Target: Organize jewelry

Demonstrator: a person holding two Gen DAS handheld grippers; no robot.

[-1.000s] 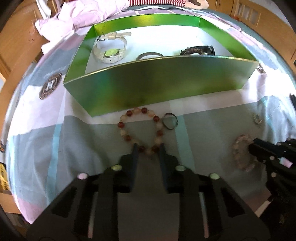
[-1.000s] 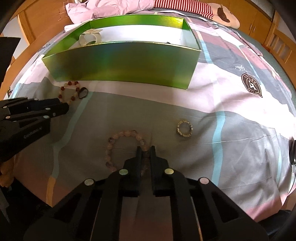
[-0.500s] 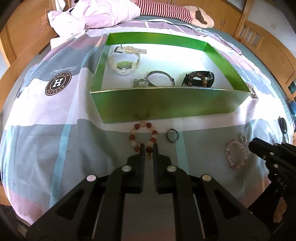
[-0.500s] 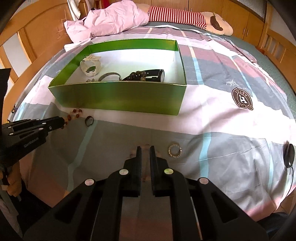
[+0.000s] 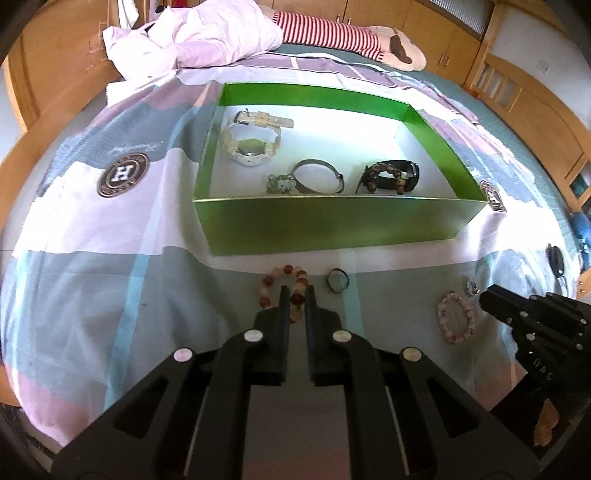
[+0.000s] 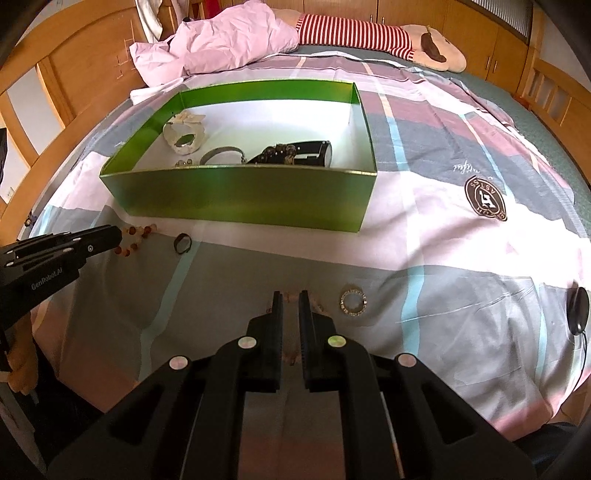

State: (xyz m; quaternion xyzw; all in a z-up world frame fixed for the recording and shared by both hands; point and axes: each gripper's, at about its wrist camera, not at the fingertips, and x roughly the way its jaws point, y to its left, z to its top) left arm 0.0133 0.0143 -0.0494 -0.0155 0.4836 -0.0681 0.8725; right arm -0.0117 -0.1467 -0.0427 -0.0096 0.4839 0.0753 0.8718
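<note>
A green box (image 5: 332,225) (image 6: 251,199) on the bed holds a white watch (image 5: 251,142), a metal bangle (image 5: 317,177), a small charm (image 5: 280,184) and a dark bead bracelet with a black watch (image 5: 391,177). My left gripper (image 5: 295,291) is shut on a red and cream bead bracelet (image 5: 271,284) and holds it just above the sheet; it also shows in the right wrist view (image 6: 136,240). A dark ring (image 5: 338,280) lies right of it. My right gripper (image 6: 290,295) is shut on a pale pink bead bracelet (image 5: 454,319), mostly hidden behind the fingers.
A sparkly ring (image 6: 354,302) lies on the sheet right of my right gripper. A small black device with a cord (image 6: 578,310) sits at the bed's right edge. A pink crumpled cloth (image 5: 207,33) and a striped plush toy (image 5: 347,35) lie behind the box.
Both grippers have risen and pulled back from the box, each shut on its bracelet. The left closed on the red bracelet; the inside of the box has come into view.
</note>
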